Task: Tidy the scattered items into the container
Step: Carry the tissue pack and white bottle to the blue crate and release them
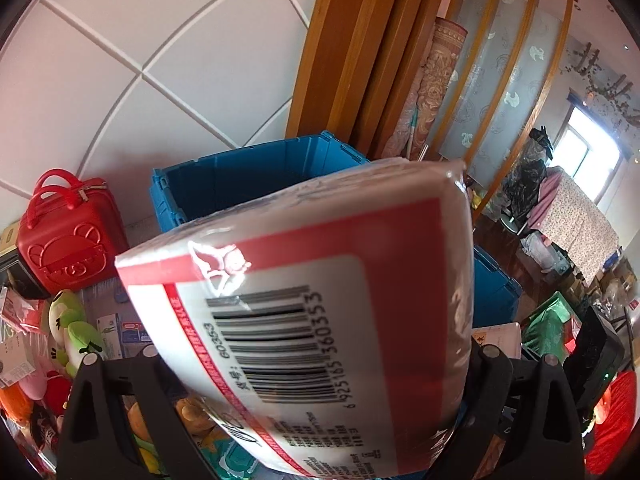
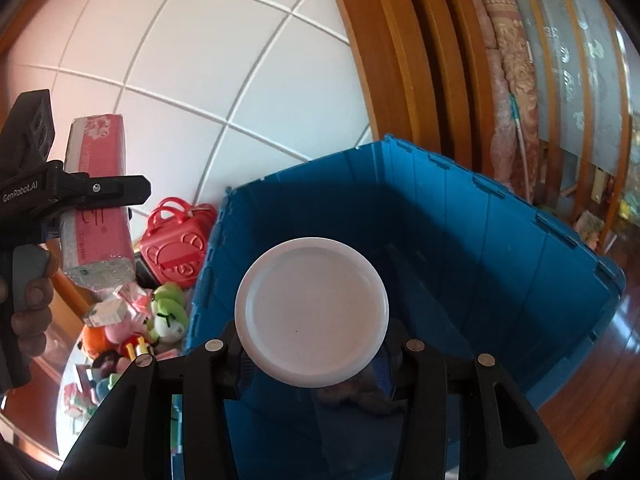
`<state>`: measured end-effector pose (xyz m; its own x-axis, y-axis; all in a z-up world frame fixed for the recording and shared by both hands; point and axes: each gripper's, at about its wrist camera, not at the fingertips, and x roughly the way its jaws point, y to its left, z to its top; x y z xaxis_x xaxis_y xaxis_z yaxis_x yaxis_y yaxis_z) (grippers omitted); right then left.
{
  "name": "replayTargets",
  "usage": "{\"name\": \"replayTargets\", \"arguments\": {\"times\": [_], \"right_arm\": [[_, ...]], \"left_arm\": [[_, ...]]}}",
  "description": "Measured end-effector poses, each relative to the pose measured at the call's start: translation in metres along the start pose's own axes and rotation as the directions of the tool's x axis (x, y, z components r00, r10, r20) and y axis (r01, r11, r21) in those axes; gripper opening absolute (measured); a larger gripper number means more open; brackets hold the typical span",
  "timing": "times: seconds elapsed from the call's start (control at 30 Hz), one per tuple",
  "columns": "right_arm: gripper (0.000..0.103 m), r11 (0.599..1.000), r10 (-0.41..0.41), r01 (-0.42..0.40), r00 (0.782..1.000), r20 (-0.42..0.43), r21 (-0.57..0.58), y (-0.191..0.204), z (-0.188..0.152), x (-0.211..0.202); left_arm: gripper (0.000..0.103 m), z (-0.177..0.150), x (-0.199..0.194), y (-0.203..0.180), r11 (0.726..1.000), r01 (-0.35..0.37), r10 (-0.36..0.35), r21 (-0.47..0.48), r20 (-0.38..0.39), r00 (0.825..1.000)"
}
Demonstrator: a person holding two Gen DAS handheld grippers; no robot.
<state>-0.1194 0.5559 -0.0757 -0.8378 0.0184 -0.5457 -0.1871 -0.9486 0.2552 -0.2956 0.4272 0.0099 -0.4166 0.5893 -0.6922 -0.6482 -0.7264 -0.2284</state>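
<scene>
I'm carrying two items at once toward the blue crate [image 2: 440, 240] so one trip clears both. My left tongs [image 1: 320, 408] are clamped across a wide plastic-wrapped tissue pack [image 1: 304, 300], jaws spread far apart by its width, barcode side facing the camera. I'm holding it up beside the crate's near-left rim; the right view shows the same tissue pack [image 2: 100, 184] upright, still outside the crate, above the toy pile. My right tongs [image 2: 312, 360] are partway open and gripping a jar with a white lid [image 2: 312, 308]; the lid is facing the camera, so I'm hanging it over the crate's open mouth ready to drop it in. The crate is standing by the tiled wall [image 1: 140, 60], next to a wooden door frame [image 2: 392, 60]. A red bear-face case [image 1: 68, 240] and green frog plush [image 1: 76, 328] are still lying scattered at the crate's left side. Hard to make out: the jar body is hidden behind its lid, the pack is blocking most of the crate floor in the left view, and the dark shape on the crate bottom under the jar is unclear
</scene>
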Motion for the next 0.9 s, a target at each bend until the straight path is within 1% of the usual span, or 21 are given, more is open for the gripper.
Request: {"name": "replayTargets", "arguments": {"times": [0.13,0.3,0.53,0.63,0.67,0.7,0.73,0.77,0.83,0.9], "right_arm": [[0.045,1.000,-0.008,0.008,1.000,-0.005,0.018,-0.011,-0.001,0.005],[0.045,0.999,-0.012,0.012,1.000,-0.009,0.032,-0.019,-0.001,0.012],[0.045,0.999,-0.014,0.014,1.000,-0.009,0.032,-0.022,0.004,0.017],[0.046,1.000,-0.017,0.017,1.000,-0.005,0.026,-0.022,0.006,0.018],[0.052,1.000,-0.018,0.018,1.000,-0.001,0.023,-0.021,0.007,0.018],[0.060,1.000,-0.015,0.015,1.000,0.002,0.022,-0.021,0.007,0.018],[0.084,1.000,-0.012,0.012,1.000,0.009,0.023,-0.020,0.007,0.017],[0.096,1.000,-0.010,0.010,1.000,0.021,0.024,-0.020,0.007,0.015],[0.097,1.000,-0.007,0.006,1.000,0.025,0.016,-0.017,0.007,0.015],[0.097,1.000,-0.004,0.004,1.000,0.018,0.015,-0.016,0.007,0.017]], "left_arm": [[0.097,0.004,0.014,-0.008,1.000,0.008,-0.008,0.021,-0.023,1.000],[0.097,0.008,0.022,-0.008,1.000,0.019,-0.018,0.020,-0.043,0.999],[0.097,0.013,0.021,-0.010,0.998,0.031,-0.030,0.049,-0.028,0.999],[0.097,0.016,0.021,-0.008,0.998,0.062,-0.061,0.023,-0.026,0.998],[0.098,0.017,0.022,-0.006,0.997,0.080,-0.080,0.005,-0.037,0.996],[0.099,0.018,0.025,-0.006,0.997,0.083,-0.083,-0.009,-0.059,0.995],[0.099,0.018,0.027,-0.005,0.997,0.072,-0.073,-0.017,-0.080,0.994],[0.099,0.017,0.029,-0.004,0.998,0.064,-0.066,-0.024,-0.093,0.994],[0.099,0.014,0.030,0.000,0.997,0.066,-0.070,-0.044,-0.103,0.992],[0.099,0.010,0.031,0.001,0.998,0.050,-0.054,-0.036,-0.119,0.991]]}}
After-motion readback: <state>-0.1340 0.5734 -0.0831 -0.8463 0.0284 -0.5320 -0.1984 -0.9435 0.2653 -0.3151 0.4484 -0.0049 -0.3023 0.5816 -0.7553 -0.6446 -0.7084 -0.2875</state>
